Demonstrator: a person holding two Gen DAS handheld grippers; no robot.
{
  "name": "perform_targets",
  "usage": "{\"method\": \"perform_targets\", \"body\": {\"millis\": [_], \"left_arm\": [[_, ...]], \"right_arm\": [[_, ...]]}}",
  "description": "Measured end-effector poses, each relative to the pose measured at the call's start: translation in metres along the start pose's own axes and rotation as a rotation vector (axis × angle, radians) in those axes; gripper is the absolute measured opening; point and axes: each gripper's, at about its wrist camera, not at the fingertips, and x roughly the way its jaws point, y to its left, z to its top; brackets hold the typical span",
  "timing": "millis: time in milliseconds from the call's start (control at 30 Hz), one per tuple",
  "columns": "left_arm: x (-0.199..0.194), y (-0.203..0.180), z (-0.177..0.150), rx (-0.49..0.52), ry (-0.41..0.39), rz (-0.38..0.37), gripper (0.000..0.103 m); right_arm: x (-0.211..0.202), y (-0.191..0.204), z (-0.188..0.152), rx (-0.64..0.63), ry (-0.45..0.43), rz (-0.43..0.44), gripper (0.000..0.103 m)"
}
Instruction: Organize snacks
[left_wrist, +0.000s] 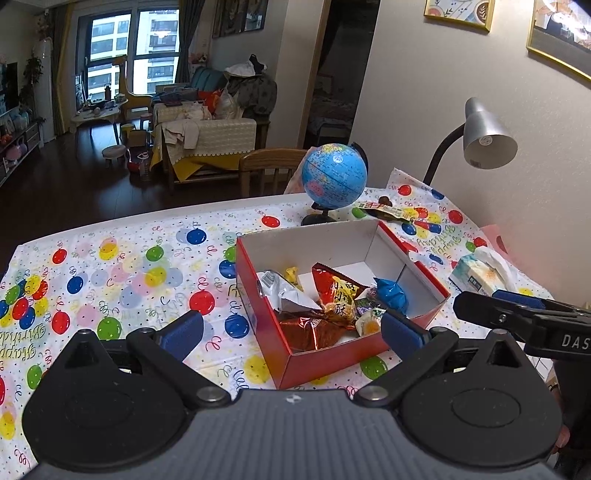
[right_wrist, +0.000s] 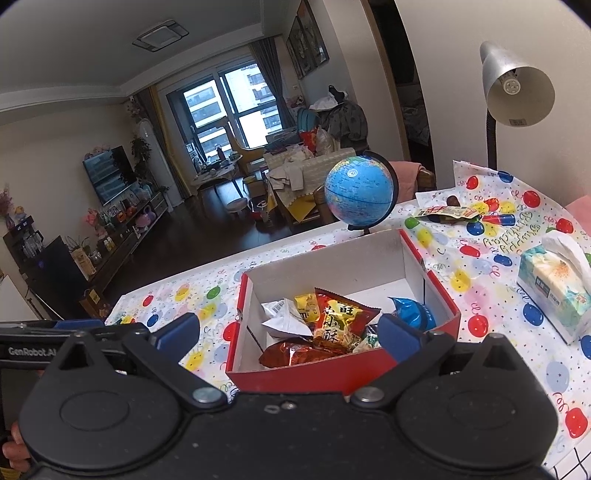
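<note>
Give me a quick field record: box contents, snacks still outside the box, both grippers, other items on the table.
box: red box, open top, on the balloon tablecloth
in box: red-orange bag, blue packet, white packet, yellow packet, dark red foil pack
outside box: long snack packet, beyond the box near the globe
left gripper: open, empty, above the box's near side
right gripper: open, empty, above the box's near side
other: tissue pack, desk lamp
</note>
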Motion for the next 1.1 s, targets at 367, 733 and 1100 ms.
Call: {"method": "perform_targets", "body": {"millis": [367, 733, 1100], "left_arm": [[-0.009, -0.005, 0.000, 0.015, -0.024, -0.016, 0.103], [-0.011, -0.005, 0.000, 0.009, -0.022, -0.025, 0.103], [-0.012, -0.002, -0.002, 0.011, -0.024, -0.038, 0.103]], "right_arm": [[-0.001, 0.007, -0.001, -0.010, 0.000, 0.014, 0.103], [-0.002, 0.015, -0.001, -0.019, 0.001, 0.025, 0.103], [-0.002, 0.018, -0.006, -0.013, 0.000, 0.016, 0.103]]}}
